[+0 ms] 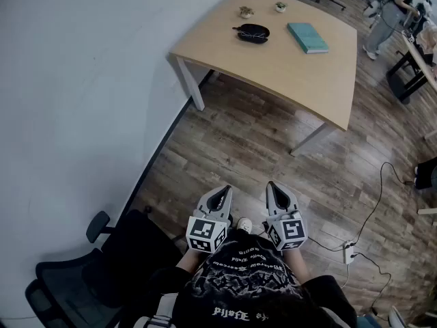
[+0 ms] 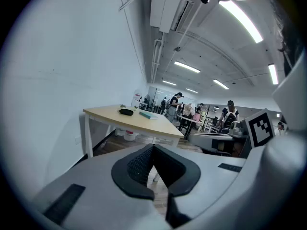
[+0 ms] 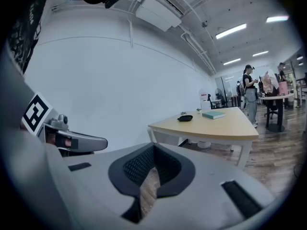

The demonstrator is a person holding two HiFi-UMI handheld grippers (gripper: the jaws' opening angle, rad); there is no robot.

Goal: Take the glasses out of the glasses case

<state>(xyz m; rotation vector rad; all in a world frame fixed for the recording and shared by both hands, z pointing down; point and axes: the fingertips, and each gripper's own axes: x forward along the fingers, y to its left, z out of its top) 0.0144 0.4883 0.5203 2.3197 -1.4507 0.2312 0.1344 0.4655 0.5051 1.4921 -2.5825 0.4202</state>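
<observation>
Left gripper (image 1: 222,192) and right gripper (image 1: 275,187) closed, empty, well short of table (image 1: 300,80); approach squarely, open jaws before glasses case (image 1: 253,32) on it.

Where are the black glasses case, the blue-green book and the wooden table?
glasses case (image 1: 253,33), head view, middle of its dark shell.
book (image 1: 307,37), head view, middle of its teal cover.
table (image 1: 300,80), head view, bare part of its wooden top.
</observation>
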